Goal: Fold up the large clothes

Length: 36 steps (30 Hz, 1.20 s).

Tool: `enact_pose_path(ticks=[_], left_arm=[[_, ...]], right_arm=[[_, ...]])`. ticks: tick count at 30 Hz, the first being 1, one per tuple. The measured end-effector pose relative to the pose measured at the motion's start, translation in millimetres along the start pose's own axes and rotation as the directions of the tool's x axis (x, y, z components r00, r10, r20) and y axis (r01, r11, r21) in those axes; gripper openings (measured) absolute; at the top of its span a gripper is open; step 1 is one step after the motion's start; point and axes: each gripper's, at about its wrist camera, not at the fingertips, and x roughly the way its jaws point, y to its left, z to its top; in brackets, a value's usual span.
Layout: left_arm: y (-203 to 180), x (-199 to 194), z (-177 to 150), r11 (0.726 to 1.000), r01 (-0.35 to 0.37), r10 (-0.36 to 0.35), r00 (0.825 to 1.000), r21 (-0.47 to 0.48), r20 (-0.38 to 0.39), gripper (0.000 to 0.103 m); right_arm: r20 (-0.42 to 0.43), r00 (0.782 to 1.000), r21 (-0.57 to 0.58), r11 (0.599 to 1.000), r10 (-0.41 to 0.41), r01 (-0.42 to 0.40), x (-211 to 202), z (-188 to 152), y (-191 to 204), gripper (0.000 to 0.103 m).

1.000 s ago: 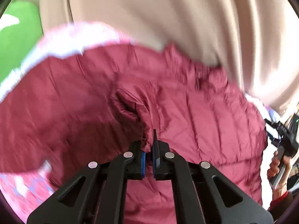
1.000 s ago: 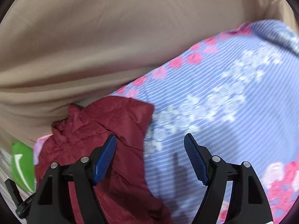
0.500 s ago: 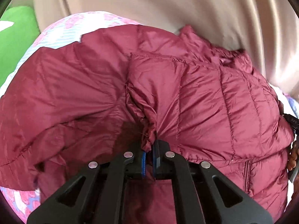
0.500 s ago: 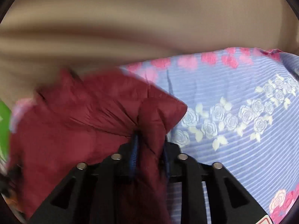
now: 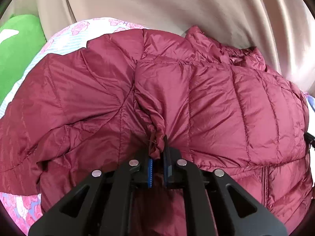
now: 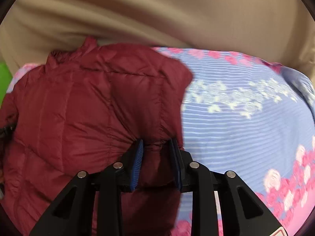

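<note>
A maroon quilted puffer jacket [image 5: 206, 98] lies spread on a floral bedsheet [image 5: 78, 33]. My left gripper [image 5: 158, 157] is shut on a bunched fold of the jacket near its middle. In the right wrist view the jacket [image 6: 88, 108] fills the left half, on the blue striped floral sheet [image 6: 246, 127]. My right gripper [image 6: 156, 147] has its jaws narrowly apart with a fold of the jacket's right edge between the blue pads [image 6: 137, 157].
A beige curtain [image 5: 177, 9] hangs behind the bed, also in the right wrist view [image 6: 157, 19]. A green cushion [image 5: 17, 45] lies at the far left edge of the bed.
The right gripper came from the open sheet onto the jacket's right edge and closed on it; its jaws now stand a little wider. The left gripper kept its grip as the jacket spread flatter.
</note>
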Motion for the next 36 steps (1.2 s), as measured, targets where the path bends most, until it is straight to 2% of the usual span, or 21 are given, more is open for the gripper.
enact_pose_path(ticks=[3, 4, 5, 6, 7, 9, 11, 13, 15, 16, 17, 19, 20, 23, 25, 27, 32, 36], left_arm=[[2, 0, 1, 1.000, -0.001, 0.001, 1.000, -0.006, 0.001, 0.008], [3, 0, 1, 1.000, 0.001, -0.001, 1.000, -0.012, 0.001, 0.008], [4, -2, -1, 1.000, 0.002, -0.002, 1.000, -0.018, 0.003, 0.009], [6, -3, -1, 1.000, 0.006, -0.006, 1.000, -0.023, 0.006, 0.014], [7, -5, -2, 1.000, 0.005, -0.005, 1.000, -0.031, 0.012, 0.017], [10, -5, 1, 0.999, -0.001, 0.002, 1.000, -0.050, 0.022, 0.024], [18, -18, -2, 0.995, -0.004, 0.011, 0.997, -0.095, 0.075, 0.026], [29, -45, -10, 0.990, 0.001, 0.020, 0.987, -0.138, 0.157, 0.035], [36, -66, -19, 0.989, 0.014, 0.012, 0.985, -0.146, 0.175, 0.050], [39, -77, -25, 0.990, 0.030, -0.005, 0.985, -0.140, 0.173, 0.050], [42, -93, -37, 0.992, 0.047, -0.027, 0.986, -0.118, 0.163, 0.051], [45, -110, -56, 0.996, 0.039, -0.026, 0.989, -0.086, 0.143, 0.053], [49, -118, -70, 0.997, 0.029, -0.019, 0.992, -0.076, 0.121, 0.058], [67, -133, -102, 0.992, 0.068, -0.061, 0.996, -0.109, 0.068, 0.059], [76, -129, -122, 0.983, 0.098, -0.097, 0.995, -0.153, 0.009, 0.059], [79, -131, -130, 0.978, 0.103, -0.110, 0.994, -0.181, -0.024, 0.058], [60, -147, -150, 0.995, 0.060, -0.066, 0.996, -0.085, -0.064, 0.059], [54, -153, -150, 0.994, 0.066, -0.071, 0.996, -0.083, -0.061, 0.059]], right_arm=[[0.048, 0.997, 0.025, 0.998, 0.058, -0.060, -24, -2, 6, 0.024], [0.055, 0.997, 0.012, 0.998, 0.054, -0.055, -25, -5, 8, 0.023], [0.041, 0.999, -0.022, 1.000, 0.012, -0.011, -16, -11, 13, 0.023], [0.001, 0.999, -0.055, 0.998, -0.032, 0.032, 1, -18, 13, 0.021], [-0.022, 0.999, -0.059, 0.998, -0.031, 0.029, 16, -26, 10, 0.021], [-0.023, 1.000, -0.002, 1.000, -0.006, 0.006, 4, -24, -4, 0.021], [-0.029, 0.999, 0.084, 0.996, 0.029, -0.026, -9, -28, -11, 0.023], [-0.025, 0.998, 0.100, 0.994, 0.053, -0.050, -25, -36, -8, 0.023], [-0.009, 0.997, 0.072, 0.995, 0.070, -0.069, -52, -51, 0, 0.028], [-0.006, 0.997, 0.055, 0.996, 0.072, -0.071, -61, -59, 3, 0.028], [-0.004, 0.997, 0.031, 0.997, 0.075, -0.075, -74, -72, 8, 0.029], [-0.002, 0.998, 0.006, 0.998, 0.069, -0.069, -90, -97, 10, 0.034], [-0.010, 0.998, -0.004, 0.998, 0.056, -0.056, -94, -109, 11, 0.034], [-0.043, 0.999, -0.007, 1.000, 0.030, -0.031, -97, -135, 1, 0.036], [-0.053, 0.998, 0.006, 1.000, 0.022, -0.022, -103, -148, -2, 0.037], [-0.077, 0.997, 0.001, 1.000, -0.018, 0.018, -104, -152, -2, 0.038], [-0.092, 0.994, -0.029, 0.998, -0.055, 0.052, -122, -176, -4, 0.040], [-0.085, 0.993, -0.046, 0.996, -0.077, 0.073, -142, -197, -7, 0.041]])
